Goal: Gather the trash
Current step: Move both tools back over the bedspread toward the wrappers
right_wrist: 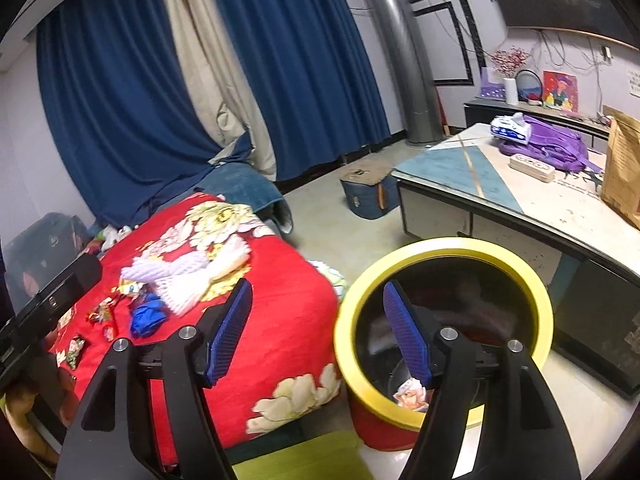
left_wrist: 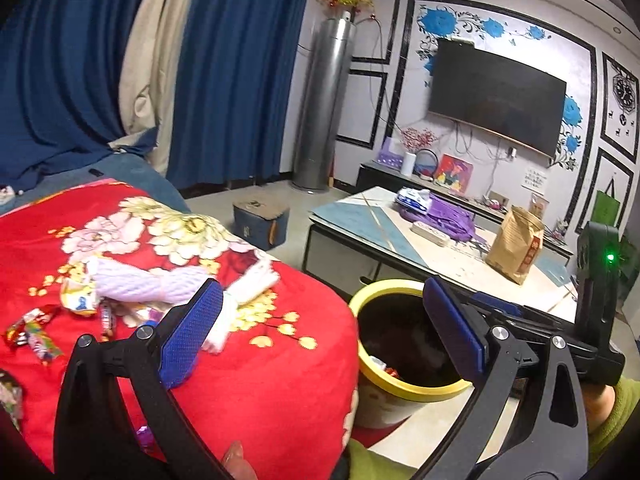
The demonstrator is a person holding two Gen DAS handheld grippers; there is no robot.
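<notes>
Two claws, both spread wide with nothing between the pads.
Left view: the left claw tilts downward between the red blanket and the yellow-rimmed bin; wrappers lie left of it. Right view: the right claw angles down at the bin's near rim, a wrapper lying inside.

my left gripper hangs open and empty between the red floral blanket and the yellow-rimmed bin, wrappers scattered left.
</notes>
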